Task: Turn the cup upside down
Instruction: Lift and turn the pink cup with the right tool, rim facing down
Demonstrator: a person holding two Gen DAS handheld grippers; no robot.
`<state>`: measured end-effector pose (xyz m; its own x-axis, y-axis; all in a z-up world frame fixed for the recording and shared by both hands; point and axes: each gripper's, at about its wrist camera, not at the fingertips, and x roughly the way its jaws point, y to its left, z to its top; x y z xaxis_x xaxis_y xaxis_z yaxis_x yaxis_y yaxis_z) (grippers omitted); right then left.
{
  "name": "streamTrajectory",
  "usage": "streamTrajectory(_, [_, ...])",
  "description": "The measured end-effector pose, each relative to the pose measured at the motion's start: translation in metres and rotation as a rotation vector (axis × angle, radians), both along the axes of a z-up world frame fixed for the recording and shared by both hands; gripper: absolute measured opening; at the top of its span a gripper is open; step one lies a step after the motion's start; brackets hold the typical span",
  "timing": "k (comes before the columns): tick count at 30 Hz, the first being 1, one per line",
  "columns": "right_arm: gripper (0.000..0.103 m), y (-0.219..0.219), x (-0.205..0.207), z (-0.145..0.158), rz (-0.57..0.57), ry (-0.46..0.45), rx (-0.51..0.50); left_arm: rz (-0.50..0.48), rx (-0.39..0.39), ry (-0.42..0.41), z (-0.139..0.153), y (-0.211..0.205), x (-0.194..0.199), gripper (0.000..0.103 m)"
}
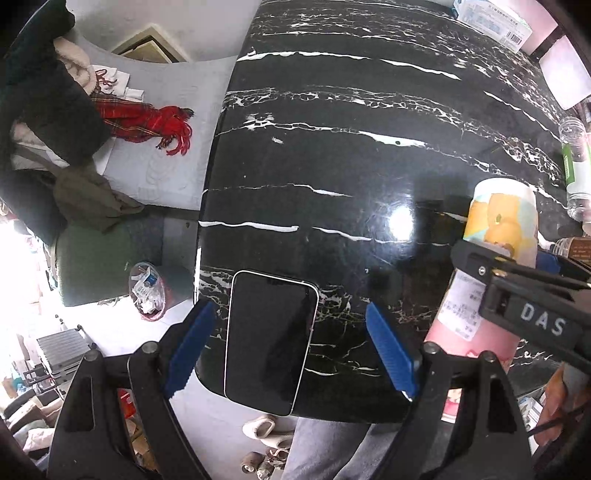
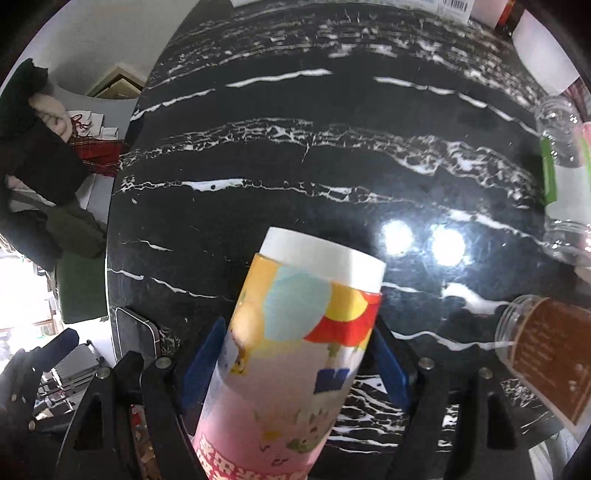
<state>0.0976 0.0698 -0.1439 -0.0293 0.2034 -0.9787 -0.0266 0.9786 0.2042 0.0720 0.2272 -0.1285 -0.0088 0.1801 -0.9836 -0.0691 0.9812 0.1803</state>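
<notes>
The cup [image 2: 295, 332] is a tall paper cup with a pink, yellow and orange cartoon print and a white band at its far end. My right gripper [image 2: 295, 362] is shut on the cup, its blue pads [image 2: 205, 354] pressed to both sides, holding it tilted above the black marble table [image 2: 295, 147]. In the left wrist view the cup [image 1: 495, 236] shows at the right edge with the right gripper clamped across it. My left gripper [image 1: 291, 350] is open and empty, its blue pads [image 1: 388, 350] spread either side of a phone.
A black phone [image 1: 269, 343] lies at the table's near edge. Clear plastic bottles [image 2: 561, 177] and a brown-labelled jar [image 2: 546, 354] lie at the right side. A box [image 1: 495, 18] sits at the far edge. A bed with clothes [image 1: 140, 122] is left of the table.
</notes>
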Motion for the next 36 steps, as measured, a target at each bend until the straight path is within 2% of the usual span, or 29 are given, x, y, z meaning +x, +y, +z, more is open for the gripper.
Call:
streamTrajectory(3, [0.076,0.001,0.0,-0.008,0.0,0.021,-0.001,0.001,0.004,0.002,-0.001,0.001,-0.001,0.083])
streamTrajectory(8, [0.073,0.002,-0.002,-0.006,0.019,-0.002,0.035,0.004,0.009,0.0,0.001,0.003,-0.002,0.083])
streamTrajectory(14, [0.071,-0.001,-0.005,0.022,0.054,-0.061,0.067,0.0,0.007,-0.009,0.012,0.001,-0.004,0.083])
streamTrajectory(20, [0.07,-0.009,-0.011,0.06,0.085,-0.132,0.092,0.017,-0.005,-0.048,0.039,-0.004,-0.004,0.083])
streamTrajectory(25, [0.07,-0.018,-0.012,0.097,0.088,-0.244,0.108,0.034,-0.025,-0.074,0.057,-0.008,-0.001,0.083])
streamTrajectory(32, [0.07,-0.025,0.008,0.14,0.122,-0.472,0.016,0.06,-0.038,-0.102,0.07,-0.012,0.024,0.083])
streamTrajectory(36, [0.07,-0.019,0.028,0.148,0.131,-0.579,-0.024,0.065,-0.029,-0.116,0.074,-0.01,0.046,0.083])
